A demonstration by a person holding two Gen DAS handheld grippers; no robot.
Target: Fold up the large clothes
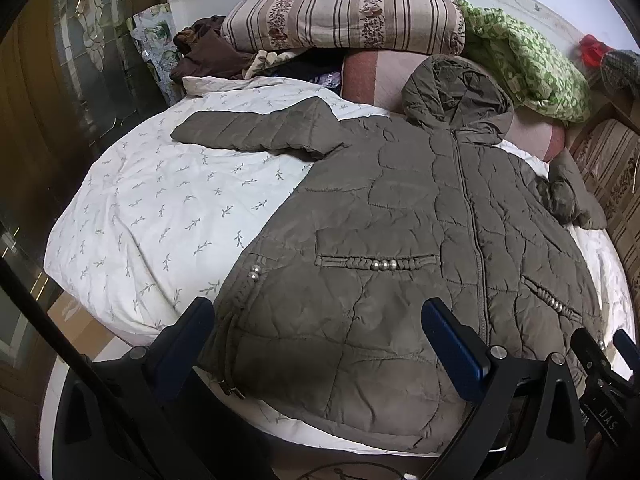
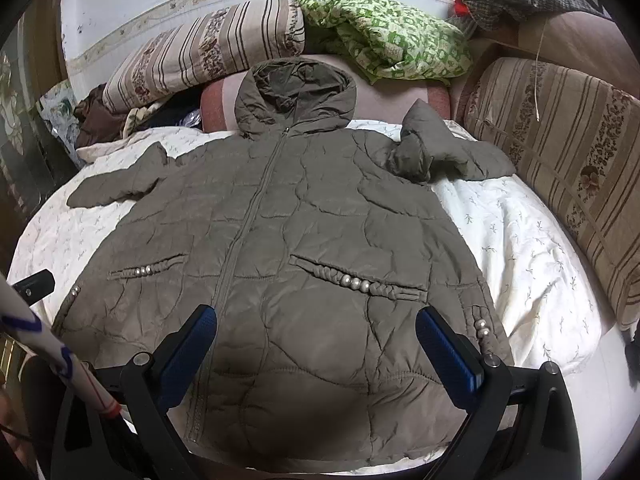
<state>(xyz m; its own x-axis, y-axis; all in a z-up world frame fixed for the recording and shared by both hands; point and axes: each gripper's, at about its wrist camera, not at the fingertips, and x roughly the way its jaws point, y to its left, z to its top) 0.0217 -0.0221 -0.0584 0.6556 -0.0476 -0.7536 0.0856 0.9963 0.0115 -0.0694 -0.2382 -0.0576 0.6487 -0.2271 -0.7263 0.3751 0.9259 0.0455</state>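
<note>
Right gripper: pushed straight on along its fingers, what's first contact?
Probably the olive quilted jacket lying flat on the bed: the open right gripper points at its lower front, near the beaded pocket. Depth is unclear.

Bare quilt [image 1: 160, 216] flanks the coat [image 2: 280, 240]; pillows [image 2: 560, 152] hem the right.

Both wrist views near hem, facing headward; share jacket [image 1: 400, 240], left offset leftward.

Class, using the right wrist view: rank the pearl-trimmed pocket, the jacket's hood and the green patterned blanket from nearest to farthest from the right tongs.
1. Pearl-trimmed pocket: on the jacket front, just ahead of the right tongs.
2. Hood: at the jacket's top, mid-bed.
3. Green patterned blanket: beyond the hood, by the wall.
</note>
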